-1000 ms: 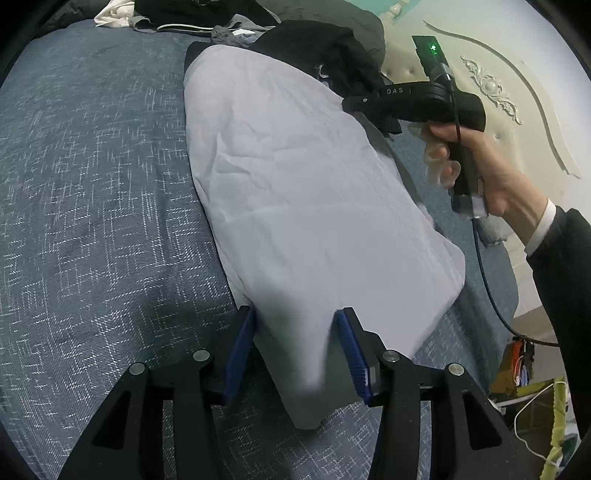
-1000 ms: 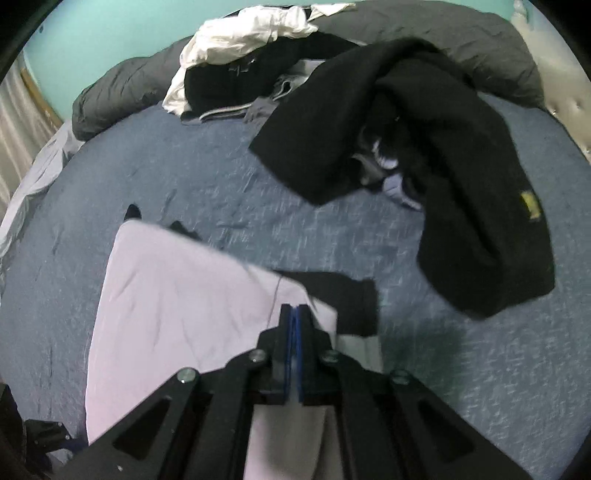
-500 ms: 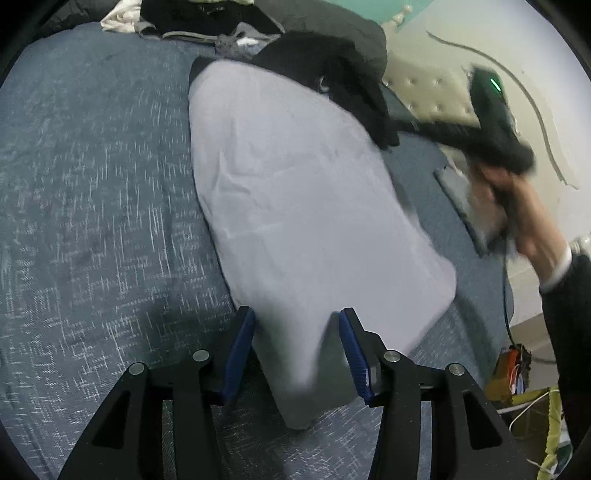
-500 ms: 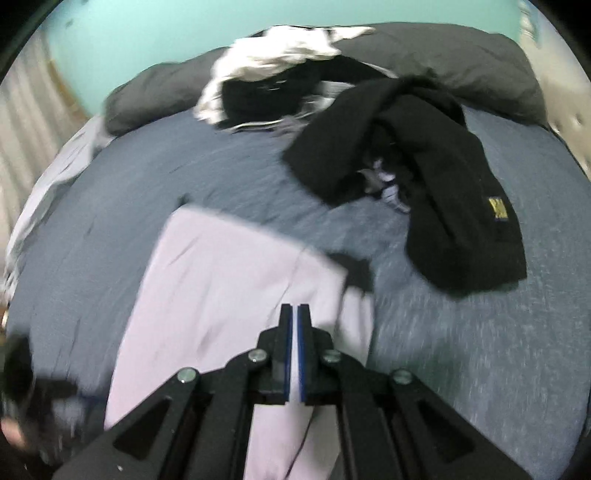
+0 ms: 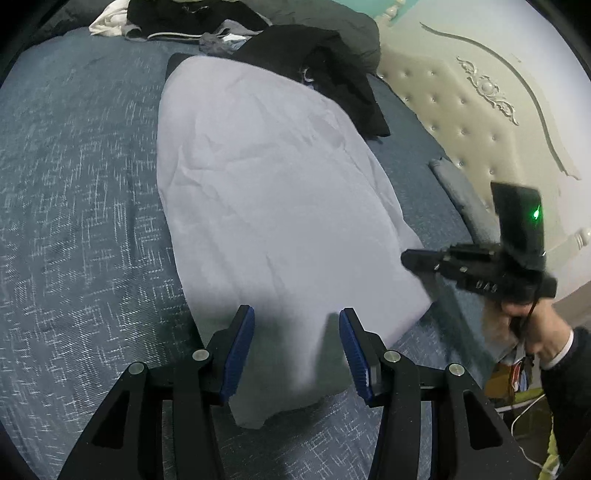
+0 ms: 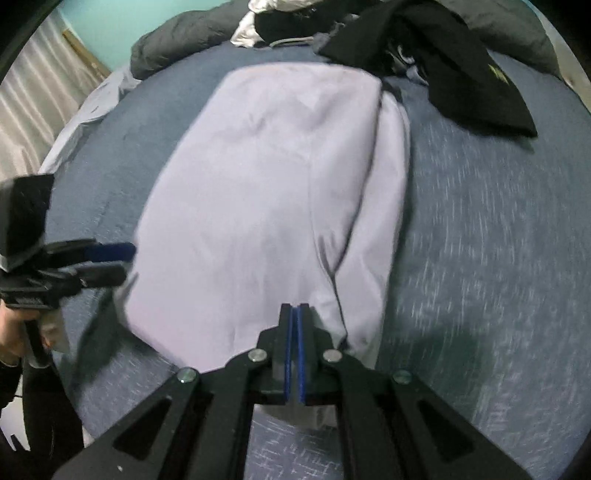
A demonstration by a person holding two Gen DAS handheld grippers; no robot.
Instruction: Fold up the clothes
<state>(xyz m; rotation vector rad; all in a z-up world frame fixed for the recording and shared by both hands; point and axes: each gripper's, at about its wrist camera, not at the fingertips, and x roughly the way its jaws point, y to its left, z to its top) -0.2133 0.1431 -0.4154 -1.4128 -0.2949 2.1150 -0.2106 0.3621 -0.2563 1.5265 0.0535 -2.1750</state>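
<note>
A pale lavender garment (image 5: 266,206) lies folded lengthwise on the blue bedspread (image 5: 74,221); it also shows in the right wrist view (image 6: 266,192). My left gripper (image 5: 297,350) is open, its blue pads either side of the garment's near end, holding nothing. My right gripper (image 6: 294,339) is shut with its pads together over the garment's near edge; no cloth shows between them. In the left wrist view the right gripper (image 5: 421,258) sits at the garment's right edge. The left gripper shows in the right wrist view (image 6: 110,262) at the garment's left corner.
A black garment (image 6: 461,66) lies crumpled beyond the lavender one, with a pile of white and dark clothes (image 5: 177,18) and a grey duvet (image 6: 177,51) behind. A cream tufted headboard (image 5: 480,110) stands to the right. A cable hangs past the bed edge (image 5: 532,410).
My right gripper swung from the garment's far end, near the black clothes, back to its near edge, staying shut. The left gripper stayed open in place.
</note>
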